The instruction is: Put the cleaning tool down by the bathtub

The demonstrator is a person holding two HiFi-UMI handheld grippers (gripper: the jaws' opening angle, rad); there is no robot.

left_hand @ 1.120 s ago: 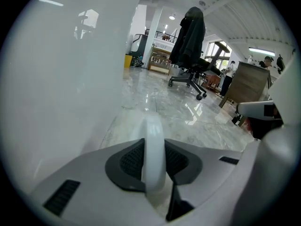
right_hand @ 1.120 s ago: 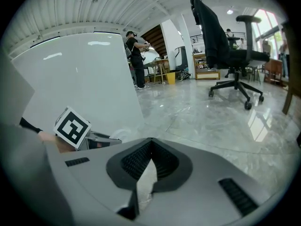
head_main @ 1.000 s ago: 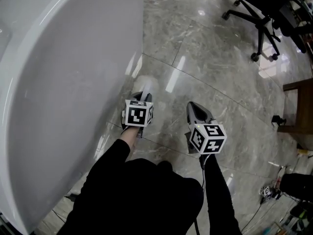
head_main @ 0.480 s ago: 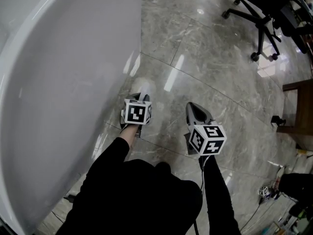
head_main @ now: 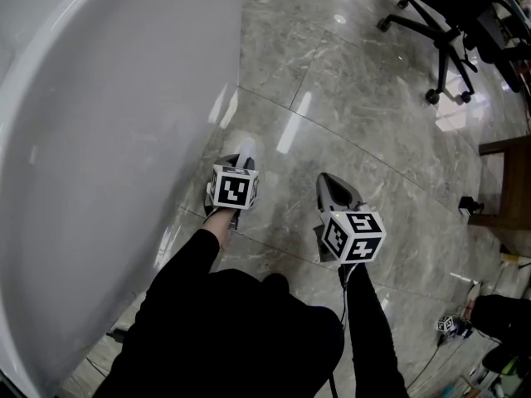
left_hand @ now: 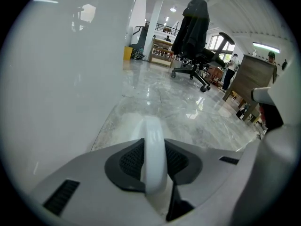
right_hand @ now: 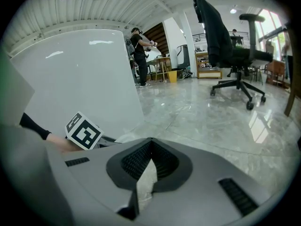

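My left tongs [head_main: 239, 166] have sunk a little toward the floor [head_main: 357, 106] just beside the tub [head_main: 108, 139], so the tool [left_hand: 153, 135] looks nearly down but not released. They pinch its white handle. My right tongs [right_hand: 149, 147], farther from the tub, are pressed together and empty.

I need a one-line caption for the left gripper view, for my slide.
Left gripper holds the white tool handle beside the bathtub, above the floor.
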